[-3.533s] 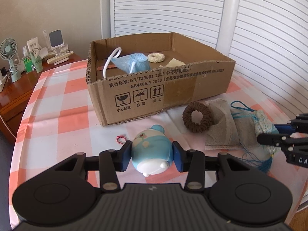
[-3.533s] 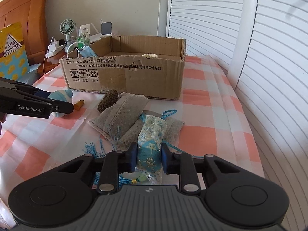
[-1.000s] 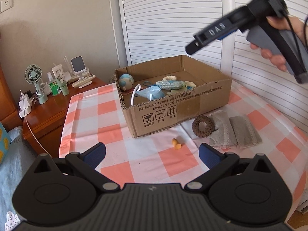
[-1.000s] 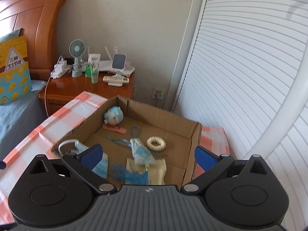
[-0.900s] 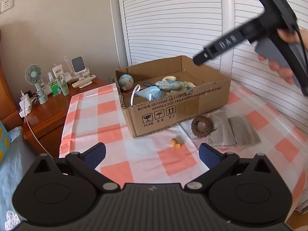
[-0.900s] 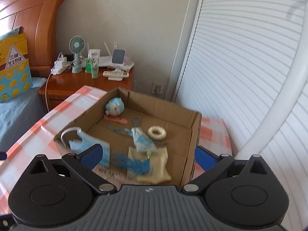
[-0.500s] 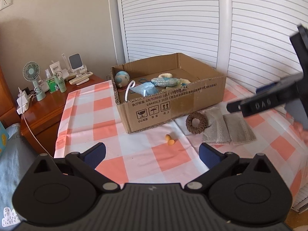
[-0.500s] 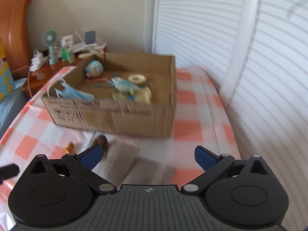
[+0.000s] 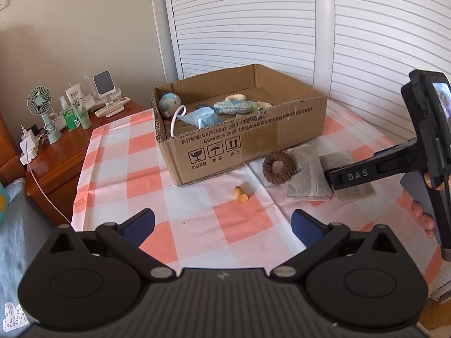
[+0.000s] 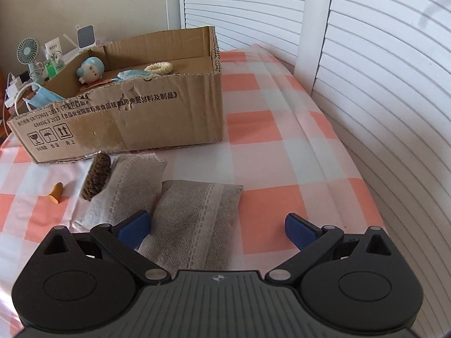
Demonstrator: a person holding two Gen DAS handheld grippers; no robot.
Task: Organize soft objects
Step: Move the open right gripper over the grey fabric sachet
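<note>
green desk fan (image 9: 39, 107), wooden nightstand (image 9: 64, 152), louvered doors (image 9: 253, 22)

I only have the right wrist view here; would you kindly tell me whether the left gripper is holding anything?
Observer: No. The left gripper is open and empty, held above the checked tablecloth.
Operator: Thank you. I see the brown hair tie only edge-on; is it a whole ring?
Observer: Yes. From the left wrist view it is a closed ring with an open middle, and its edge rests on a grey pouch.
</note>
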